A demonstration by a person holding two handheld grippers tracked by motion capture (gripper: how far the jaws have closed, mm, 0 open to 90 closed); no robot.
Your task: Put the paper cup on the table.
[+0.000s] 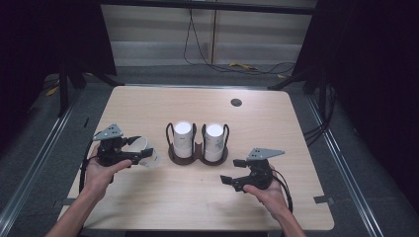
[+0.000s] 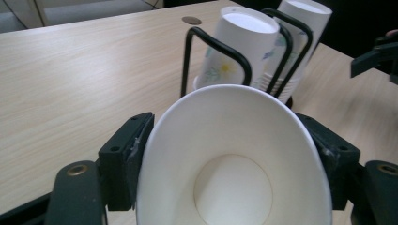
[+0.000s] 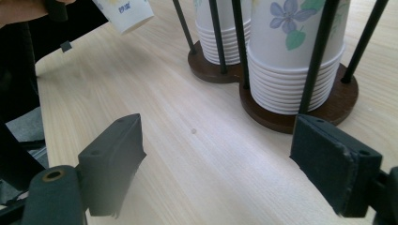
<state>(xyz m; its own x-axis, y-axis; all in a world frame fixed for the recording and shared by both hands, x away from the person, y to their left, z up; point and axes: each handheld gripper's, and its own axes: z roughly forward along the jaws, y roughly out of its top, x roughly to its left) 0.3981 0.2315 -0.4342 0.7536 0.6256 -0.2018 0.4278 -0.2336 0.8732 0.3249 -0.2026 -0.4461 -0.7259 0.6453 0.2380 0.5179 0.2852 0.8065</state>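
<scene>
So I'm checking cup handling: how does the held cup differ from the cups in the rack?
The held cup is single, clamped by the left gripper; the rack cups sit in two nested stacks inside the wire rack. The held cup lies tilted on its side, mouth toward the left gripper's camera; the rack cups stand upside down, bases up. Both are white paper cups with a floral print.

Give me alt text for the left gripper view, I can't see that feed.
The left tool grips a white paper cup by its sides, open mouth facing the camera. Behind it on the wooden table, two stacks of flowered cups stand upside down in a black wire holder.
</scene>
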